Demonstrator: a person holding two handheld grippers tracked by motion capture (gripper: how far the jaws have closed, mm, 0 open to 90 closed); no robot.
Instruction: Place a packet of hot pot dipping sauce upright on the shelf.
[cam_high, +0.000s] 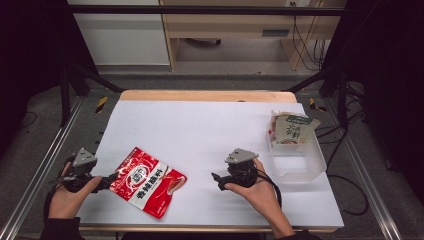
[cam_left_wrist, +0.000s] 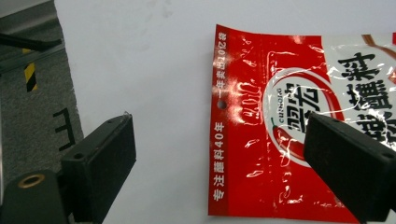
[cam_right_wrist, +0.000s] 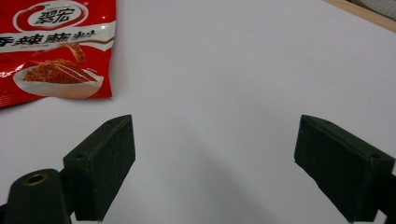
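Straddling red pouch (cam_left_wrist: 299, 126) edge: left gripper (cam_left_wrist: 224, 158)

pouch (cam_high: 148, 181): red glossy sachet with a white logo panel, Chinese lettering and a picture of a bowl of red seasoning
state: sealed, a punched hole near its top edge
pose: flat, face up, turned at a slant
place: near left part of the white table top, by the front edge

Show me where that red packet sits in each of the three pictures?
High view: red packet lies low and left of centre, by the left gripper.
Left gripper view: right half, under one jaw.
Right gripper view: top left corner.
Shared landmark: the white tabletop.
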